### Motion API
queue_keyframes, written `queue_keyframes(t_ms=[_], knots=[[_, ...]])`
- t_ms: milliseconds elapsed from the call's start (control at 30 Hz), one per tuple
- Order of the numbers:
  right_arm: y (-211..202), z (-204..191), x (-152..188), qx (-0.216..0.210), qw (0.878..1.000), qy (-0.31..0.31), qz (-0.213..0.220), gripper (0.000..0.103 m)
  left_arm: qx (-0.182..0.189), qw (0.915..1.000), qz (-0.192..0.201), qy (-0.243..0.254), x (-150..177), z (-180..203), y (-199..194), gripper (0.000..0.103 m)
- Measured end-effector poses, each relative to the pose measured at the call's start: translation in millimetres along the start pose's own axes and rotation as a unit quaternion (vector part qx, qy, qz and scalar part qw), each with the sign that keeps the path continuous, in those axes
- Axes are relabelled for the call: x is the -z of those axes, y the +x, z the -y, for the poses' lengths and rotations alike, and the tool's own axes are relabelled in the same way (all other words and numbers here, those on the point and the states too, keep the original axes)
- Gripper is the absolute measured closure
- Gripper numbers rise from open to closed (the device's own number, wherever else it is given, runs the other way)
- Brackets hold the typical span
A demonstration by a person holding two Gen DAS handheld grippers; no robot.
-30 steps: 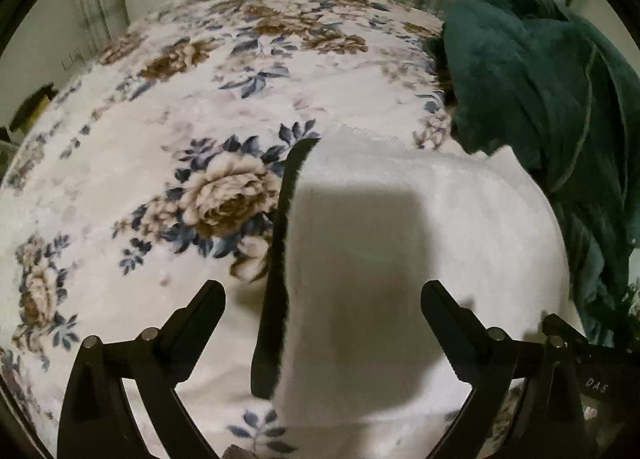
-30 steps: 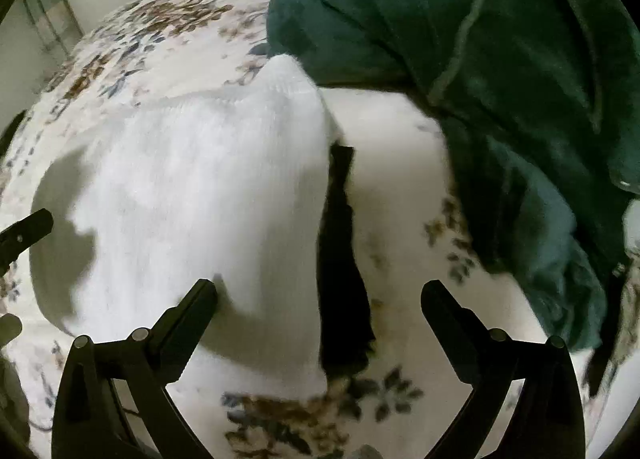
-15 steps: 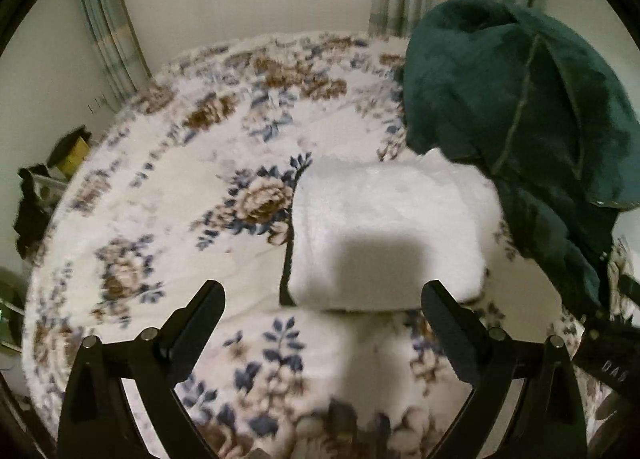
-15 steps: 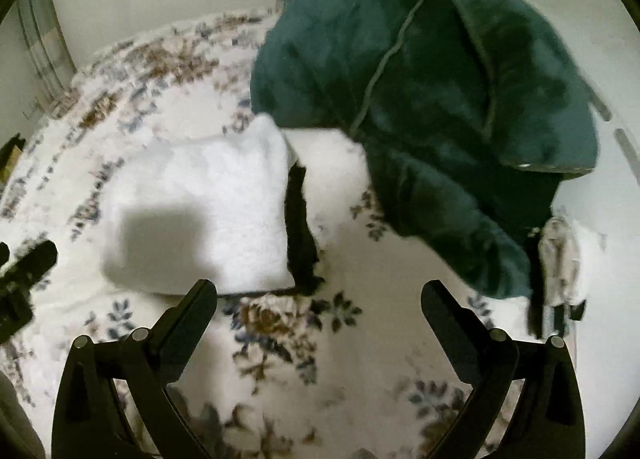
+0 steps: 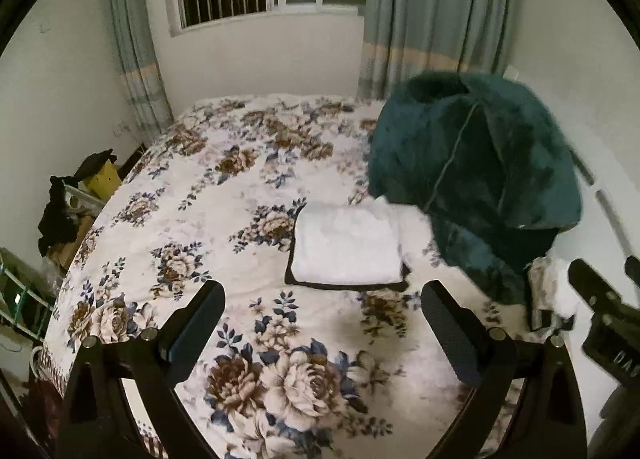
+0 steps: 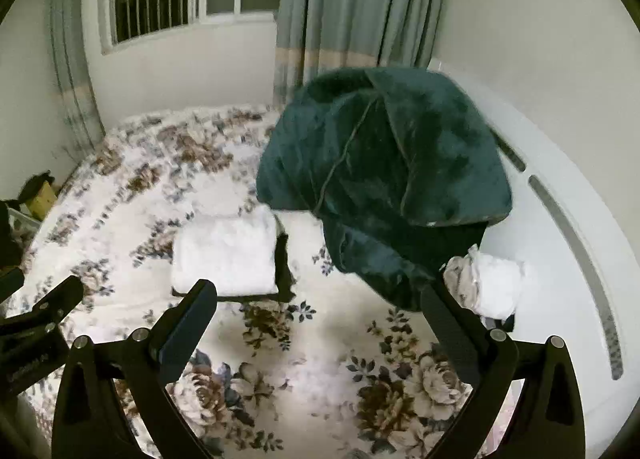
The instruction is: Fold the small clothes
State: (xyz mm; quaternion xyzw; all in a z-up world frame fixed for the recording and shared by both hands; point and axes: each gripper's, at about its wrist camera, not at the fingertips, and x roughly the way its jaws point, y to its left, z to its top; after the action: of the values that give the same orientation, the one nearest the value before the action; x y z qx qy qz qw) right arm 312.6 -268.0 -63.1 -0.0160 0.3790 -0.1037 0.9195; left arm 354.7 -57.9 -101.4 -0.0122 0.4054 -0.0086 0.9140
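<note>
A folded white garment (image 5: pixel 347 246) with a black edge lies flat on the floral bedspread (image 5: pixel 224 195); it also shows in the right wrist view (image 6: pixel 228 255). My left gripper (image 5: pixel 322 301) is open and empty, held back above the bed, well short of the garment. My right gripper (image 6: pixel 318 301) is open and empty too, equally far back. The right gripper's body (image 5: pixel 604 311) shows at the right edge of the left wrist view, and the left gripper's body (image 6: pixel 36 323) at the left edge of the right wrist view.
A big dark green blanket (image 5: pixel 472 175) is heaped at the right of the bed, next to the garment. A small pile of crumpled pale clothes (image 6: pixel 488 283) lies by the white wall. Clutter and a rack (image 5: pixel 68 211) stand left of the bed. Window and curtains behind.
Both grippers have pulled up and back from the folded white garment, which now looks small and lies untouched. The room's window and walls have come into view.
</note>
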Motion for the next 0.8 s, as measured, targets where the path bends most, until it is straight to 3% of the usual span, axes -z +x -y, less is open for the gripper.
queue_keyframes(t_ms=[200, 367, 567, 800], knots=[[-92, 11, 4, -0.023, 0.999, 0.000, 0.035, 0.000, -0.012, 0.9990, 0.042, -0.003, 4, -1, -77, 0.003], [-145, 16, 8, -0.035, 0.998, 0.002, 0.059, 0.000, -0.023, 0.9982, 0.056, -0.001, 13, -6, -108, 0.003], [-182, 20, 14, -0.034, 0.996, -0.005, 0.078, 0.000, -0.024, 0.9974, 0.069, -0.004, 23, -10, -133, 0.003], [-196, 24, 17, -0.035, 0.996, -0.012, 0.081, 0.000, -0.022, 0.9967, 0.078, -0.007, 33, -8, -148, 0.000]])
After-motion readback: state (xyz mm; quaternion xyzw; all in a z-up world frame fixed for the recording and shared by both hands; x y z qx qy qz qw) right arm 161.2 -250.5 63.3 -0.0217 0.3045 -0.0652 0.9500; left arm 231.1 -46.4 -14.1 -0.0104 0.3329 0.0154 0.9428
